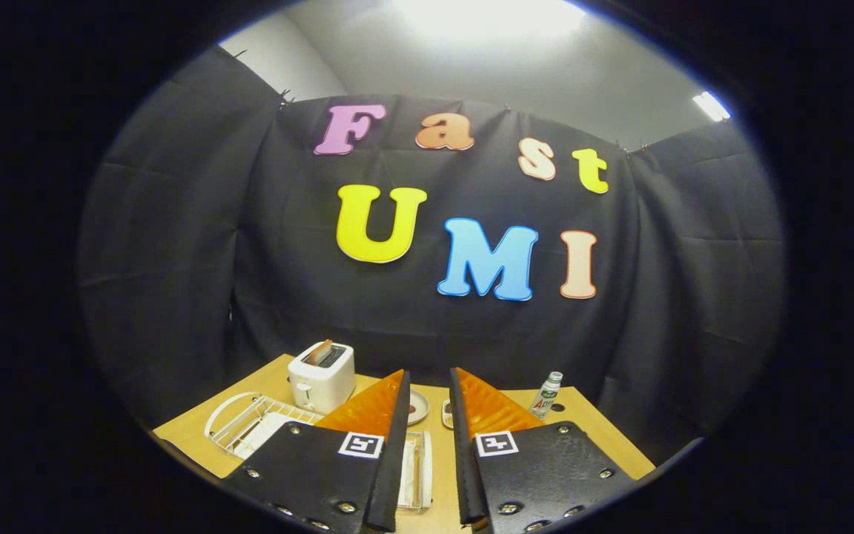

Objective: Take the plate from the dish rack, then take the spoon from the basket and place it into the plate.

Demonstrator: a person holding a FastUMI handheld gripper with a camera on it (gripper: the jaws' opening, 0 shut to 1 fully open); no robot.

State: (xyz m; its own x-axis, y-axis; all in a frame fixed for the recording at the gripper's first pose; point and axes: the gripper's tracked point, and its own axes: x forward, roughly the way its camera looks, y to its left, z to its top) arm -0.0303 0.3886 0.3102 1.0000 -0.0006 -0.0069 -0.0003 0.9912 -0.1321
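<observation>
The gripper (429, 386) is seen held above the near edge of the wooden bench (597, 430), aimed toward the far edge. Its fingers (397, 445) are parted by a narrow gap, and nothing is held between them.

The white wire dish rack (238, 423) is observed at the left side of the bench, near the left edge. A white item, taken to be the plate (267, 434), lies within it, partly hidden behind the left finger. A clear basket (418, 467) is noted on the bench in the gap between the fingers, close to the near edge; a long thin item is seen inside it, but whether this is the spoon cannot be told.

A white toaster (322, 377) with a slice of bread (318, 351) in its slot stands at the far left corner, just behind the dish rack. A small round dish (417, 406) and a second partly hidden dish (447, 414) are seen beyond the fingertips. A small bottle (546, 395) with a green label stands toward the far right corner, and a small dark spot is noted on the bench just beside it.
</observation>
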